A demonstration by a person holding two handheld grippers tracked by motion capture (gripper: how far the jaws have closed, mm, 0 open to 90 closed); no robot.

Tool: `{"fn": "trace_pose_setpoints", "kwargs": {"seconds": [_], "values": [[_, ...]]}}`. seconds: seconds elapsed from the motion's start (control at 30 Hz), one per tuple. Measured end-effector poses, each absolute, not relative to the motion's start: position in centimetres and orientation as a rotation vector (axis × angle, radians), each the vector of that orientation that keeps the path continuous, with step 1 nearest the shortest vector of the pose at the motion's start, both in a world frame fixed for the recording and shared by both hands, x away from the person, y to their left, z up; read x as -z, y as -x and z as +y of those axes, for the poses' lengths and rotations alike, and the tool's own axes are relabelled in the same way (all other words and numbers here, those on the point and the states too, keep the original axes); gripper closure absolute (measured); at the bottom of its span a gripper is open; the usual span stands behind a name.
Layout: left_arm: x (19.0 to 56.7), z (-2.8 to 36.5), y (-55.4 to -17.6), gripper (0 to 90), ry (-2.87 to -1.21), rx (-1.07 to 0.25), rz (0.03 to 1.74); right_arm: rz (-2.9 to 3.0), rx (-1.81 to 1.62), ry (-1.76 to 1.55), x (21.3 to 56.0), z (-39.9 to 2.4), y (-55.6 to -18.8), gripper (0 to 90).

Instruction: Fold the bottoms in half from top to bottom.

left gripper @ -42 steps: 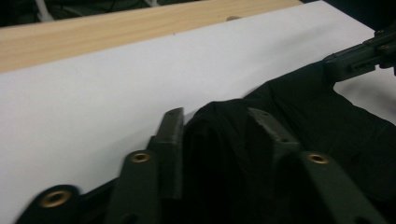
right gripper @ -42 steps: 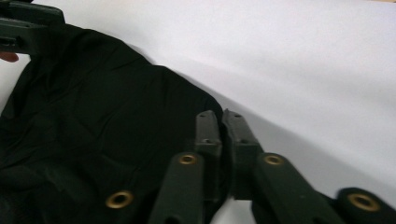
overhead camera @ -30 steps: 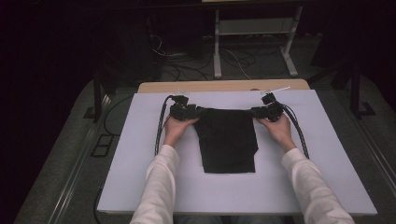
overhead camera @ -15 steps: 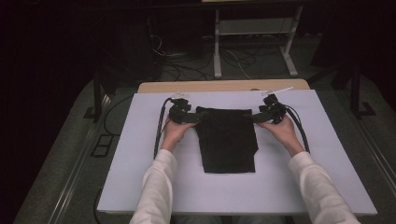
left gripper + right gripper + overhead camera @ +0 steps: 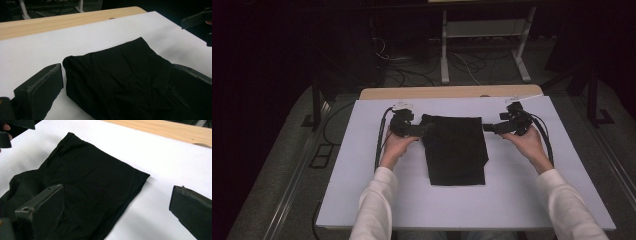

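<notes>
Release looks done: the folded black cloth point(image 5: 456, 149) lies flat on the white-covered worktop point(image 5: 362, 185), and both the left claw point(image 5: 424, 130) and right claw point(image 5: 488, 128) have just been opening, nothing between their jaws. Next, probably regrip an edge for another fold.

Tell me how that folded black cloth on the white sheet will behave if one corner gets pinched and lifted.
The folded black cloth will probably go limp and drape: it lies flat with soft wrinkles. It looks thin, so likely light. Lifted by one corner, the fold would likely fall open, since nothing pins its layers. On the smooth white sheet a push might slide or bunch it.
</notes>
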State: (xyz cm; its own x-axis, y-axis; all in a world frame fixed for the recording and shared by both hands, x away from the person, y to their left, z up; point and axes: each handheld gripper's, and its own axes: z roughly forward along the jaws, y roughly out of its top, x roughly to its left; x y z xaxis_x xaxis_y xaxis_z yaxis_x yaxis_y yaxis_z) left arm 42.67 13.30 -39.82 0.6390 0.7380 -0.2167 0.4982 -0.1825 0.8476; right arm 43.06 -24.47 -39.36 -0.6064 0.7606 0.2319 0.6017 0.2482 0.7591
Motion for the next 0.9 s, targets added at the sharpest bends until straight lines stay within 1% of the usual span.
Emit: {"fn": "trace_pose_setpoints", "kwargs": {"seconds": [0.3, 0.9], "values": [[39.8, 13.8, -40.8, 0.0, -1.859, -0.292, 0.967, 2.319, -1.3, -1.263, 38.7, -25.5, -41.4, 0.1], [40.0, 15.5, -36.9, 0.0, -1.858, -0.272, 0.925, 2.285, -1.323, -1.275, 39.8, -26.7, -37.5, 0.0]]}}
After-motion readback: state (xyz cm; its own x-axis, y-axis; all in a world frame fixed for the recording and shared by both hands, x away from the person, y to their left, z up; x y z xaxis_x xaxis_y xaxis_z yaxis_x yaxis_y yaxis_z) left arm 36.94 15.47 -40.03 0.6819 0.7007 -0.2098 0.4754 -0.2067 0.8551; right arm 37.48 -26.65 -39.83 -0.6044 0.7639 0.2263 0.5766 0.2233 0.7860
